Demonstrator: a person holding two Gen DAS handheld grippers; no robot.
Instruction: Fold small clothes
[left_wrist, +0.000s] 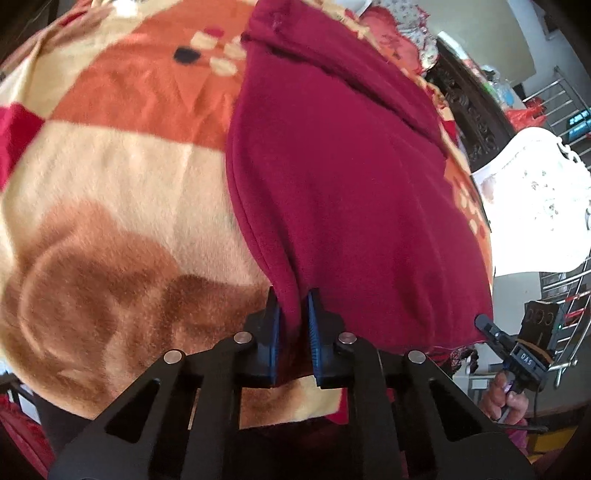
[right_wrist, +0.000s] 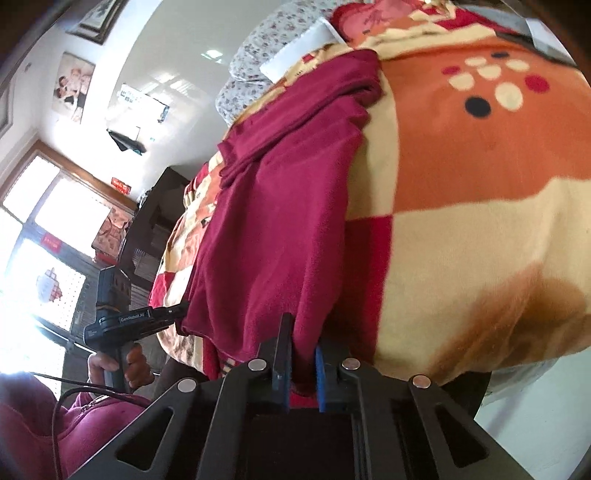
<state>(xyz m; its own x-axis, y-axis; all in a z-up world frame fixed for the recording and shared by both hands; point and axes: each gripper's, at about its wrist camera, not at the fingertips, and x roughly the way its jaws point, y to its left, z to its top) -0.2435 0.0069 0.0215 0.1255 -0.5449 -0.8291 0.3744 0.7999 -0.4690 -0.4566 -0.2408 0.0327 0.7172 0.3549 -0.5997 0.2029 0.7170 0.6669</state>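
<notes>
- Left gripper (left_wrist: 293, 314) clamped on near hem of maroon garment (left_wrist: 343, 177).
- Right gripper (right_wrist: 303, 354) clamped on same hem.
- Spread over patterned blanket (left_wrist: 110, 155).

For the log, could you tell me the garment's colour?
Dark red garment, clearest in the left wrist view.

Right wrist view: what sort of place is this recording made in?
Most likely a bedroom at home: a fleece blanket covers a bed, floral pillows lie at its far end, and framed pictures hang on the wall.
</notes>
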